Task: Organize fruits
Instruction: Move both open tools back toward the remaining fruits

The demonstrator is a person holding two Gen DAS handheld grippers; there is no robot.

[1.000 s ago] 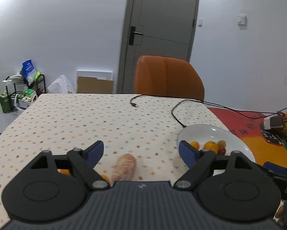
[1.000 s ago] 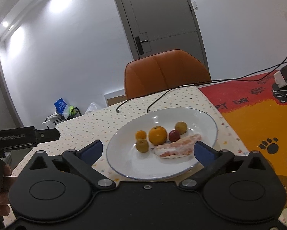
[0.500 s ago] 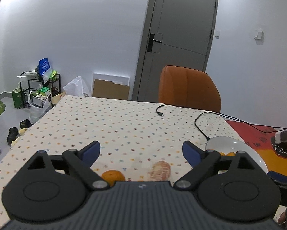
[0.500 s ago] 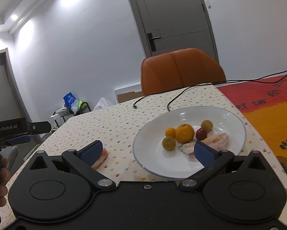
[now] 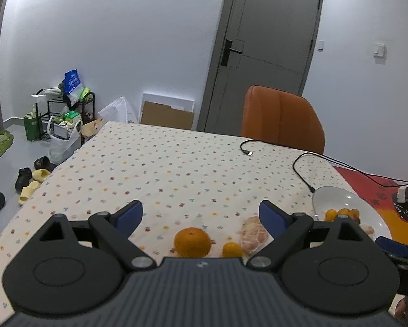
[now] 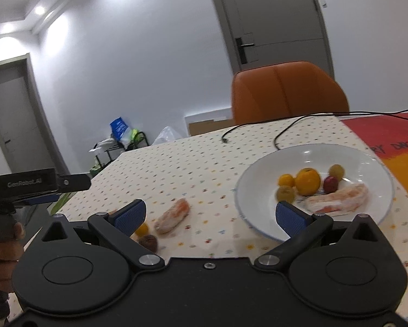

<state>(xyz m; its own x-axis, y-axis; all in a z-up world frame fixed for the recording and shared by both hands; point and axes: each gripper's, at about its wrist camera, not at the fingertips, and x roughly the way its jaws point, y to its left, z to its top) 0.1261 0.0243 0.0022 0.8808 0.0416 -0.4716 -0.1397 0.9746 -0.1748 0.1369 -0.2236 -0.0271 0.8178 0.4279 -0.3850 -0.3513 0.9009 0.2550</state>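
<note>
A white plate (image 6: pixel 367 158) on the dotted tablecloth holds an orange (image 6: pixel 308 181), several small round fruits and a peeled pomelo wedge (image 6: pixel 337 199). Left of the plate lie another pomelo wedge (image 6: pixel 172 216), a small yellow fruit (image 6: pixel 142 229) and a dark brown fruit (image 6: pixel 148 242). The left wrist view shows an orange (image 5: pixel 192 242), a small yellow fruit (image 5: pixel 231 250) and the wedge (image 5: pixel 253 234) close in front of my left gripper (image 5: pixel 200 215), which is open and empty. My right gripper (image 6: pixel 210 215) is open too, between the loose fruits and the plate (image 5: pixel 337 199).
An orange chair (image 5: pixel 283 120) stands behind the table. Black cables (image 5: pixel 302 160) cross the far right of the cloth, beside a red and orange mat (image 6: pixel 394 141). A hand (image 6: pixel 2 245) holds the left gripper's handle at the left edge. Bags and shoes lie on the floor.
Both grippers have swung left. In the left view the orange and small fruit came into sight; in the right view the plate slid right and the loose fruits appeared.
</note>
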